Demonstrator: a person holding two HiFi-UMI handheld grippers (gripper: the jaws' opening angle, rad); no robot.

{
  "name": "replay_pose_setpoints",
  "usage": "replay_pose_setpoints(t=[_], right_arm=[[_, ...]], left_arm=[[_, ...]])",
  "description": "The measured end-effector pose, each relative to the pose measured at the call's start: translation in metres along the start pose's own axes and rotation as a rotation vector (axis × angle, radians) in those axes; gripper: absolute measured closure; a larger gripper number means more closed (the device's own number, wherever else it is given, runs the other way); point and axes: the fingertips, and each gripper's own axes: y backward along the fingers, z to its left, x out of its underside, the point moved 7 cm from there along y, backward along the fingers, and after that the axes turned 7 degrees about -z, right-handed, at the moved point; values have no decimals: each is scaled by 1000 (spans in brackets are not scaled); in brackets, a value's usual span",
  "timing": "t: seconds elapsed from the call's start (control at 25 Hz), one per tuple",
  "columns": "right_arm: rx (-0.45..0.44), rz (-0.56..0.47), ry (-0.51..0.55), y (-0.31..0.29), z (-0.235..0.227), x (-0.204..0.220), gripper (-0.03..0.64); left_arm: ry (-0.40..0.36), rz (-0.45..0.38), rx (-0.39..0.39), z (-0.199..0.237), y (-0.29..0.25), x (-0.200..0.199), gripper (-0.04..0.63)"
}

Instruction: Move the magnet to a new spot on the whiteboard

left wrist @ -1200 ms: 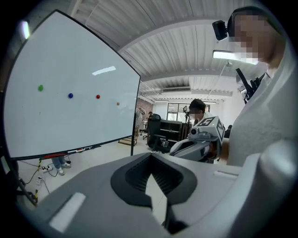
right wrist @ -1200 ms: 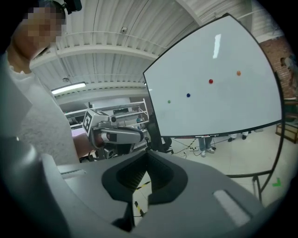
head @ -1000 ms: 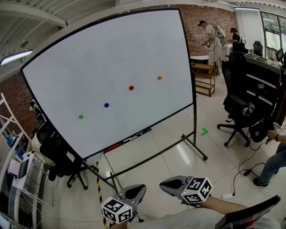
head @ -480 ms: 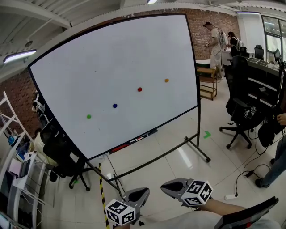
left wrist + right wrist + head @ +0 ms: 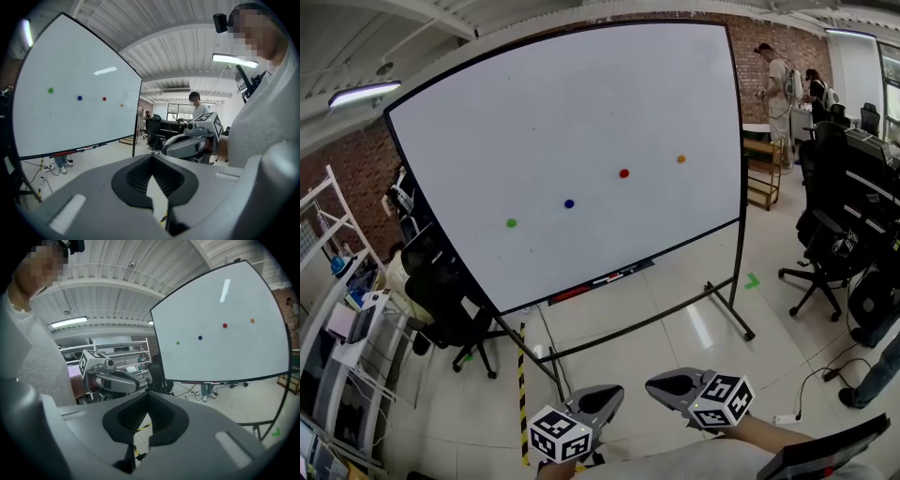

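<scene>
Magnets [image 5: 624,173] rightward, well beyond tools [image 5: 612,393] [image 5: 653,382]

Whiteboard [image 5: 581,103] hangs tilted in a black stand [image 5: 739,272] on the pale tiled floor [image 5: 675,328]. 4 magnets sit on the board in a rising row, well apart: green magnet [image 5: 511,223], blue magnet [image 5: 569,202], red magnet [image 5: 623,173], orange magnet [image 5: 681,159]. A marker tray [image 5: 600,279] runs along the bottom edge. The floor also carries a green arrow mark [image 5: 754,279] and a yellow-black tape strip [image 5: 523,375].
</scene>
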Motion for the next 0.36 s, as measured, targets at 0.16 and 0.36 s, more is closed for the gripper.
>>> replay_pose_setpoints(t=[0.16,0.36], right_arm=[[-11,-5,-2,3,-4,-4,614],[-8,-3,-3,1,-4,-13,614]], left_arm=[[-9,7,-3,-2,-7,-3,614],[-5,16,10,0,-9,-8,614]])
